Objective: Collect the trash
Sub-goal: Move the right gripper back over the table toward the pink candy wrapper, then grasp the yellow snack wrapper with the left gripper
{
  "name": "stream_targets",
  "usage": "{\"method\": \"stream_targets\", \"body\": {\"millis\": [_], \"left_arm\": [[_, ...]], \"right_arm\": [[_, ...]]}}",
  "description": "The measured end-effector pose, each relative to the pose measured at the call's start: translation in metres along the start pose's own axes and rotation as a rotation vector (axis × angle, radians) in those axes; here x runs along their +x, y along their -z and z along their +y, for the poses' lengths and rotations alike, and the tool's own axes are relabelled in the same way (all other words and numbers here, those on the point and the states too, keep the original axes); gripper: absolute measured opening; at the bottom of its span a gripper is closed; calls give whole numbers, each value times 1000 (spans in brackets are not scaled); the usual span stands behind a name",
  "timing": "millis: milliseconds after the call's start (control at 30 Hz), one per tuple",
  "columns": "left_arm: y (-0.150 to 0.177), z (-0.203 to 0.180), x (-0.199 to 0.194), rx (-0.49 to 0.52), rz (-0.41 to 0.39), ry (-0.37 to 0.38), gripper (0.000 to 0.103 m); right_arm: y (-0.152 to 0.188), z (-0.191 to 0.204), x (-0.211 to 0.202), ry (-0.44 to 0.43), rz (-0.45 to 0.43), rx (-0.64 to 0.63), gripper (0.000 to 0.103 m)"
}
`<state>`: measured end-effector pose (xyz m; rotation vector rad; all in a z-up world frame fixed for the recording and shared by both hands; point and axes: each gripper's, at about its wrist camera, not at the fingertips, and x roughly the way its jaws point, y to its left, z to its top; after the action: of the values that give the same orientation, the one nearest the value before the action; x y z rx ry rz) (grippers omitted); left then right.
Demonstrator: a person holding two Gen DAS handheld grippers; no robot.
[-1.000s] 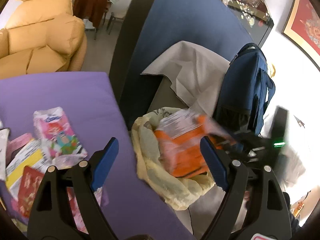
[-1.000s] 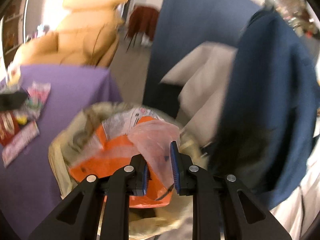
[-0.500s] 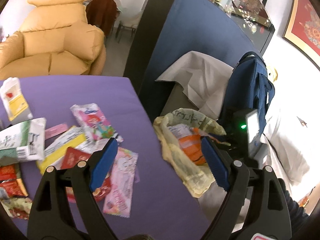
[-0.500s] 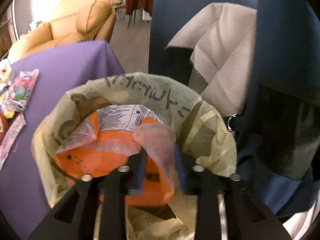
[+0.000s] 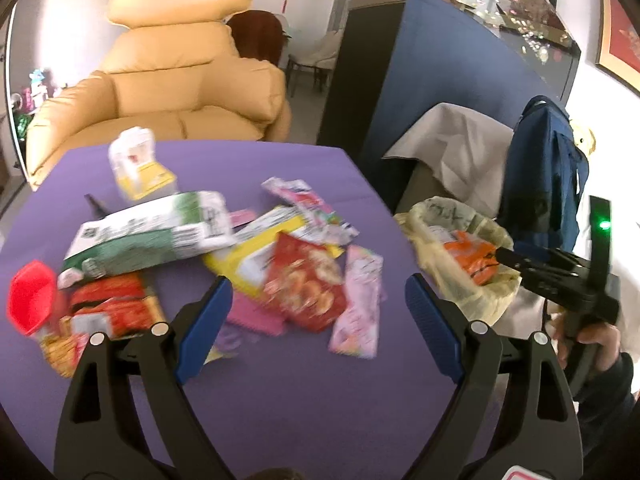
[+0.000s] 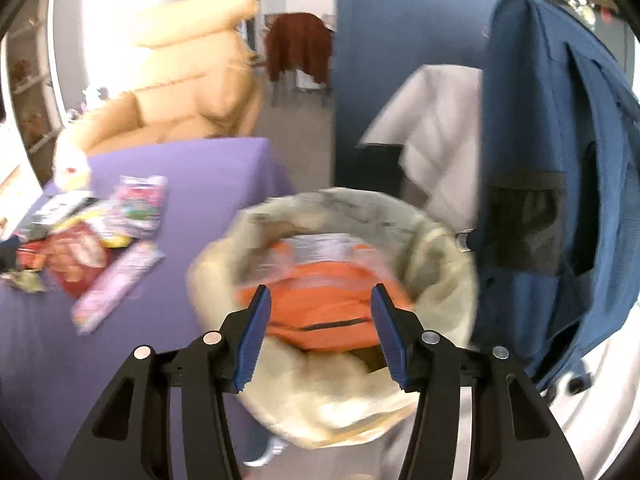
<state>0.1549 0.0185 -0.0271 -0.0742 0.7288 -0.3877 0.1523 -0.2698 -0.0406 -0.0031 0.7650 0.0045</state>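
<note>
Left wrist view:
- Your left gripper [image 5: 316,312]: jaws spread wide and opening further, nothing between them, hanging over the purple table [image 5: 304,412].
- Red snack packet [image 5: 306,284]: just ahead of the gripper, between the lines of the two fingers, lying on the table.
- Pink wrapper [image 5: 360,300]: beside the red packet, toward the gripper's right finger.
- Green and white bag [image 5: 148,232]: ahead and to the left, on top of the pile.
- Red cup [image 5: 30,298]: far left of the gripper, at the table's edge.
- Trash bag [image 5: 460,276]: pale yellow, off the table's right side, ahead of the right finger; an orange packet [image 5: 470,254] lies inside.
- Your right gripper [image 5: 508,258]: reaching over the bag's rim, with your right hand [image 5: 596,340] on its handle.

Right wrist view:
- Your right gripper [image 6: 320,308]: jaws parted and opening, pinching nothing, hovering above the trash bag [image 6: 440,248].
- Orange packet [image 6: 324,300]: in the bag, directly below and ahead of the fingers; blurred.
- Loose wrappers [image 6: 96,240]: well to the left, on the purple table [image 6: 192,184].
- Blue backpack [image 6: 560,168]: close on the right.
</note>
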Motion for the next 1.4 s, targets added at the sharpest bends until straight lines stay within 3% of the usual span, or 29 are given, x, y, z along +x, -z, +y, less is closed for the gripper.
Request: {"method": "stream_targets", "body": {"millis": [133,267,433,733,867,967,1033,1133,1200,1333,1400], "left_arm": [[12,20,-13,6,5,-43,84],[23,43,-28,2,-6,-128,84],[37,83,-45,-99,-17,-174,84],[54,129,-57,-233,-43,-212,84],[58,134,-48,-255,-9,-226,85],[61,138,-36,-278,51,-196,88],[62,140,-33,-289,77,-192,88],[61,140,-37,-301,62,-194,88],[57,138,-44,-289,31,-186,88],[33,133,-50,-170,-19,-134,88],[22,134,-44,-121,-8,-125,88]], "right_arm": [[5,45,-10,-132,22,-22,49],[6,87,-6,-208,34,-62,49],[2,128,12,-269,54,-55,49],[0,157,52,-259,118,3,49],[-2,166,63,-229,115,-5,49],[-5,170,69,-210,124,-34,50],[-7,172,72,-214,140,-65,58],[-5,174,72,-217,151,-112,60],[-2,174,69,-224,149,-134,60],[8,168,59,-248,148,-159,60],[12,167,55,-258,149,-180,60]]}}
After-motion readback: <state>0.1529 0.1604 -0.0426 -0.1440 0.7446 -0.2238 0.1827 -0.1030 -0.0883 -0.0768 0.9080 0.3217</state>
